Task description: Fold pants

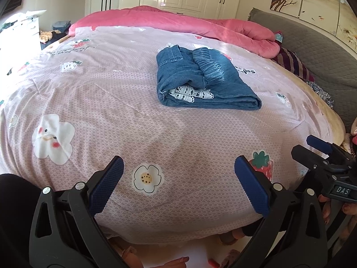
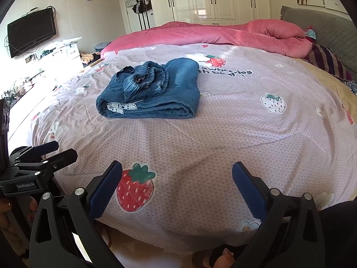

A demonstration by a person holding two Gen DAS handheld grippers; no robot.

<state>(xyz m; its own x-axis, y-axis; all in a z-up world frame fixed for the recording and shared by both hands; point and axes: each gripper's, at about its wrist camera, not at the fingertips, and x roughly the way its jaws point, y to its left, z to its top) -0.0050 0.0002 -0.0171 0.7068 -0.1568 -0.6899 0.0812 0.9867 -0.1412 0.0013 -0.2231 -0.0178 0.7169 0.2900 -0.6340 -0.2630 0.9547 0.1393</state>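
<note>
A pair of blue denim pants [image 1: 200, 78] lies folded into a compact bundle on the bed, its elastic waistband on top and a white lace trim showing at the near edge. In the right wrist view the same pants [image 2: 154, 91] sit left of centre. My left gripper [image 1: 178, 178] hovers open over the near edge of the bed, well short of the pants, with nothing between its fingers. My right gripper [image 2: 177, 183] is likewise open and empty near the bed's front edge. The right gripper [image 1: 321, 154] also shows at the right of the left wrist view.
A pink sheet [image 1: 111, 102] printed with strawberries and flowers covers the bed. A rolled pink duvet [image 2: 223, 33] lies along the far side, a grey headboard [image 2: 323, 24] at the right. A wall television [image 2: 31, 33] and a cluttered white dresser [image 2: 64, 53] stand left. Feet show on the floor below.
</note>
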